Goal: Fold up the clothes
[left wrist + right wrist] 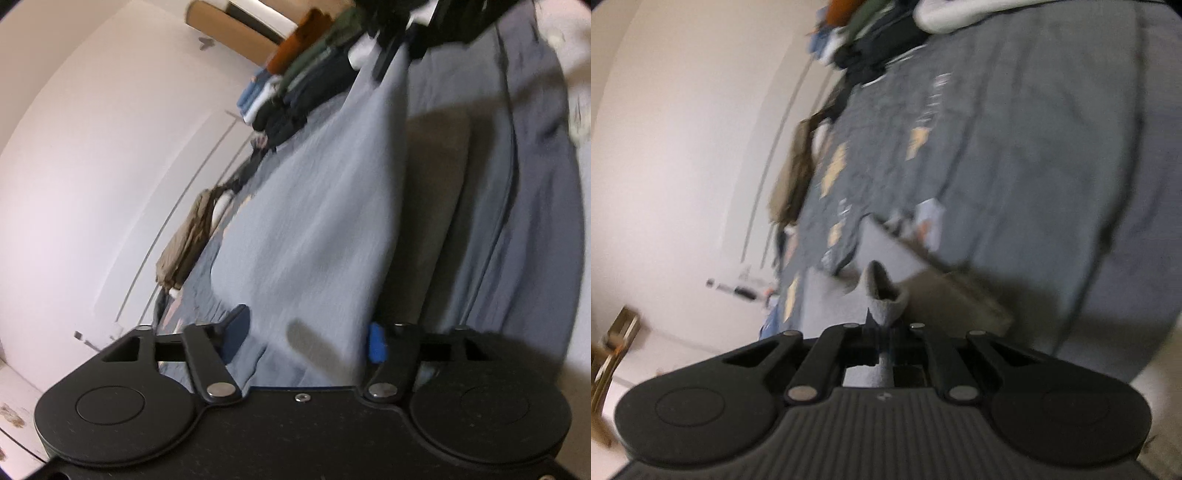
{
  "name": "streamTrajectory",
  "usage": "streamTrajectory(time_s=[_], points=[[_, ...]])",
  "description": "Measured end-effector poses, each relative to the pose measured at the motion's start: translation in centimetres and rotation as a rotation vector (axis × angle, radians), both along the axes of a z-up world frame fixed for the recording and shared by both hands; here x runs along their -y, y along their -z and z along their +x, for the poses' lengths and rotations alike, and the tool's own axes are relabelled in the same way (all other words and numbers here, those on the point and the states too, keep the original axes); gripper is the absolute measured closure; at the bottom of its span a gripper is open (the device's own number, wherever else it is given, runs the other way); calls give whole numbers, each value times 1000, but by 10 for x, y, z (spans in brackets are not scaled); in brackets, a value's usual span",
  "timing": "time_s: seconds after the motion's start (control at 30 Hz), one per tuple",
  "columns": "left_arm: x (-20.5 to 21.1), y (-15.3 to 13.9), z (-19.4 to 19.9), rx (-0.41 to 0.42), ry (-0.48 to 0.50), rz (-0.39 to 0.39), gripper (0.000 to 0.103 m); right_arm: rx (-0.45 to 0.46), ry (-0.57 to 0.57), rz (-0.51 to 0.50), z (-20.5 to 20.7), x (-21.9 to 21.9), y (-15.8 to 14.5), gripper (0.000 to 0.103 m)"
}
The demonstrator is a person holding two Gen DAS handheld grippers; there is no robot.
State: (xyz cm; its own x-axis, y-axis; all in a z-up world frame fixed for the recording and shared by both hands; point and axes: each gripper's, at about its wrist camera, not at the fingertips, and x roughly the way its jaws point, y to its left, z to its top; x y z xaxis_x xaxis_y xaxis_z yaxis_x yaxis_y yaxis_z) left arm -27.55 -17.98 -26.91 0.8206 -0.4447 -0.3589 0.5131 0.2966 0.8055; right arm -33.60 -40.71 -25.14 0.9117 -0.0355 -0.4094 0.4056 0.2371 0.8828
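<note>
My grey-blue garment (325, 206) hangs stretched above the bed (524, 206). My right gripper (882, 325) is clamped tight on a bunched fold of it. My left gripper (306, 336) has cloth between its jaws; I cannot tell whether they press. Folded clothes (306, 74) are stacked along the bed's far edge.

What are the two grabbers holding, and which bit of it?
The right gripper is shut on a bunched edge of the grey garment. The same garment lies between the left gripper's fingers, but whether they pinch it cannot be told.

White wall (92, 166) (plain), grey bed (1052, 147)
</note>
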Motion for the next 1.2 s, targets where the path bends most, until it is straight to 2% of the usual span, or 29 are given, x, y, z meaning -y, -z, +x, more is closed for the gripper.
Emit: streamTrajectory(time_s=[0.03,0.07,0.17,0.23,0.3,0.33,0.43,0.5,0.57,0.63,0.77,1.0,1.07,1.17,1.2], points=[[-4,-2,2,-5,-1,18,76,-6,1,6,0,2,2,99],[-8,-4,4,-11,-2,28,79,-13,-4,4,1,3,3,99],[-11,-5,6,-9,-5,59,78,-64,-36,-38,6,-2,7,99],[-7,7,4,9,2,97,72,-116,-45,-55,11,-4,13,99],[-4,22,-3,58,19,139,72,-157,-46,-51,15,-2,22,99],[-4,27,-5,76,30,157,75,-166,-45,-49,15,-2,24,99],[-6,18,1,9,28,133,83,-178,-46,-57,14,-4,25,99],[-9,14,3,-10,35,149,90,-176,-53,-65,13,-6,23,99],[-13,9,-2,31,49,189,92,-163,-54,-72,10,-8,20,99],[-18,-5,-5,41,38,163,94,-134,-52,-89,5,-12,12,99],[-25,-30,-4,15,22,125,95,-90,-71,-143,2,-19,-4,99],[-25,7,3,-94,34,199,94,-198,-129,-71,17,-12,23,97],[-28,4,3,-112,33,190,94,-215,-120,-89,14,-14,20,94],[-38,-18,2,-201,18,141,87,-227,-134,-126,8,-12,8,91],[-42,-27,2,-237,20,133,77,-234,-132,-145,5,-11,3,89]])
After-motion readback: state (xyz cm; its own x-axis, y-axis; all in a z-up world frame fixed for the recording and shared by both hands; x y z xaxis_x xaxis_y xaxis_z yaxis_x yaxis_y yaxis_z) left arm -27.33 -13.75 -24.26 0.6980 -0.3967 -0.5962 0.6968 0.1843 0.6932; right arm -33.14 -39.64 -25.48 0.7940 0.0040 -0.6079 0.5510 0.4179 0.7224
